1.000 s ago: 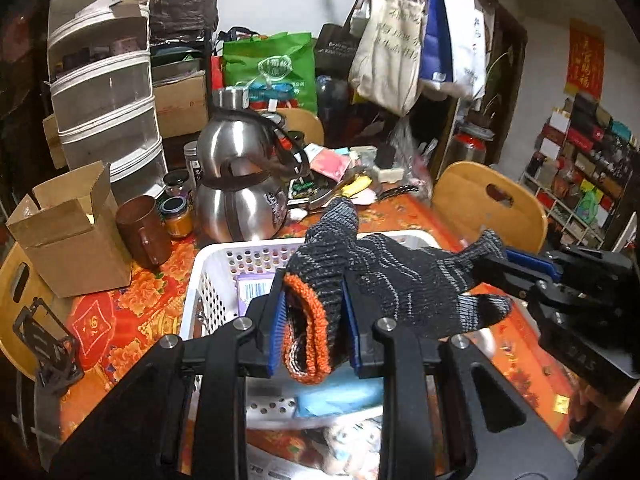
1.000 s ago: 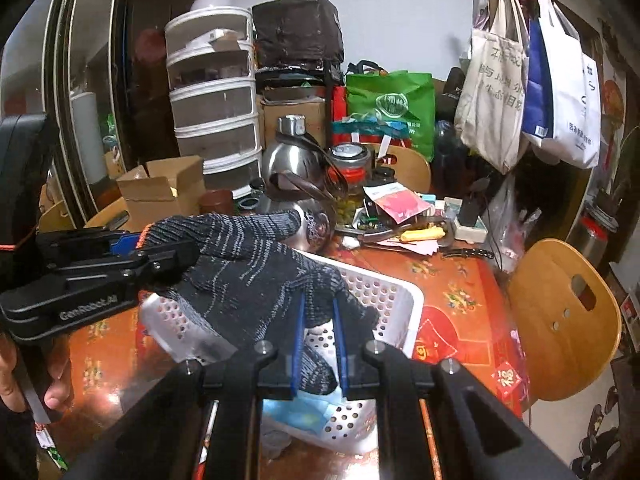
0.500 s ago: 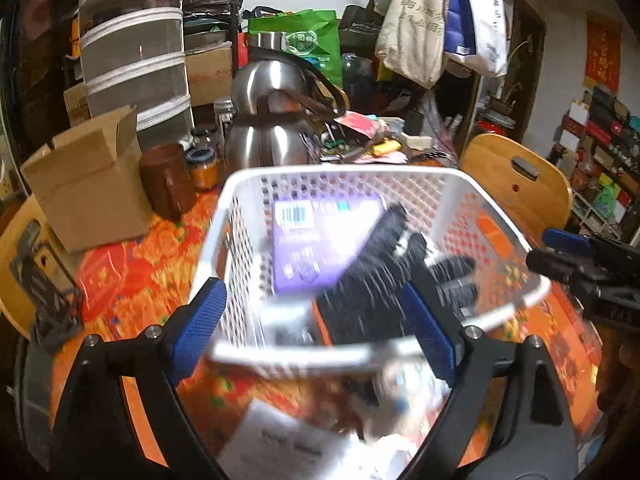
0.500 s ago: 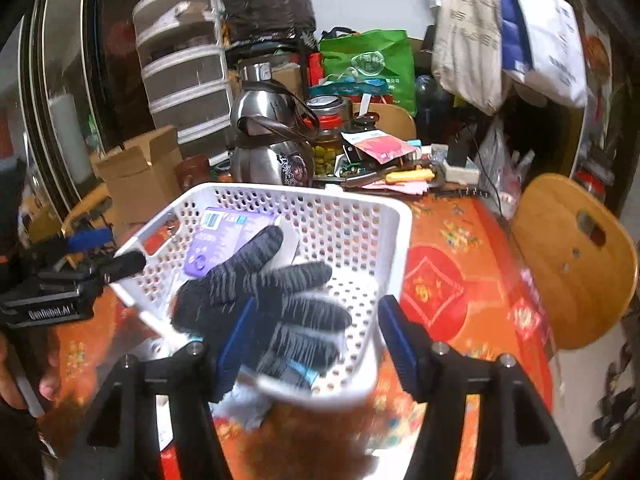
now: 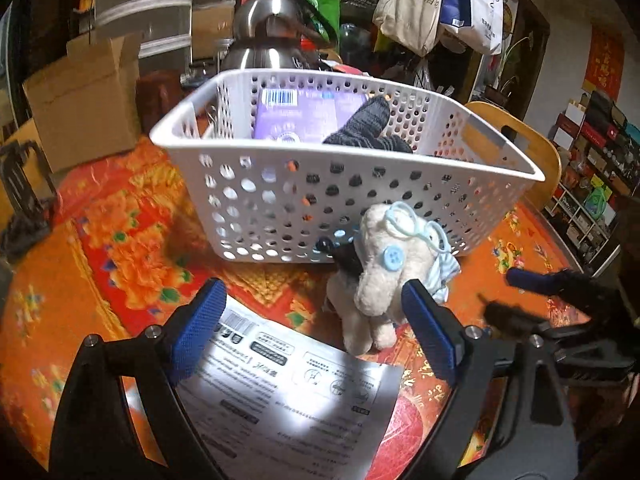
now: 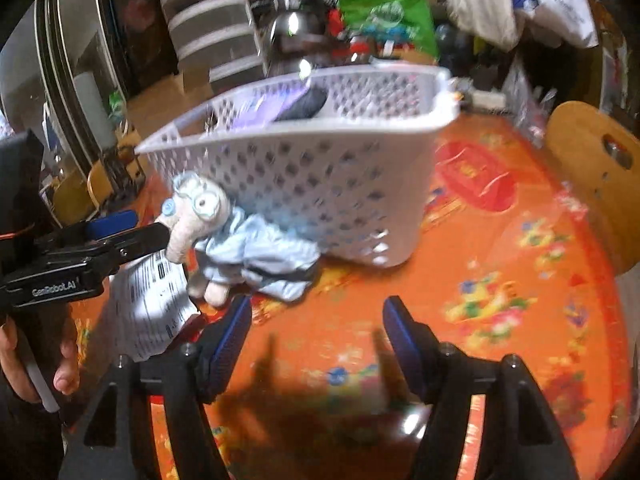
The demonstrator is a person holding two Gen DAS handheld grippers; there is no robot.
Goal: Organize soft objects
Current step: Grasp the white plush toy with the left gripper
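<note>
White plastic basket (image 5: 280, 200) far of my two released grippers, dark glove (image 5: 368, 128) lying inside it

My left gripper (image 5: 312, 328) gapes wide, grasping nothing, over a printed sheet (image 5: 288, 392) on the orange cloth (image 6: 500, 288); a cream plush toy (image 5: 380, 272) in pale blue fabric sits against the basket's near wall, just beside my right fingertip; my right gripper (image 6: 316, 344) stands equally spread and bare, nearer than the basket's right corner.

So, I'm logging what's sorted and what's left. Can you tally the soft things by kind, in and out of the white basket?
Gloves: 1, the dark knit glove in the white basket
Plush toys: 1, the cream plush toy on the table against the basket
Cloths: 1, the light blue cloth beside the toy
Total: 3
</note>
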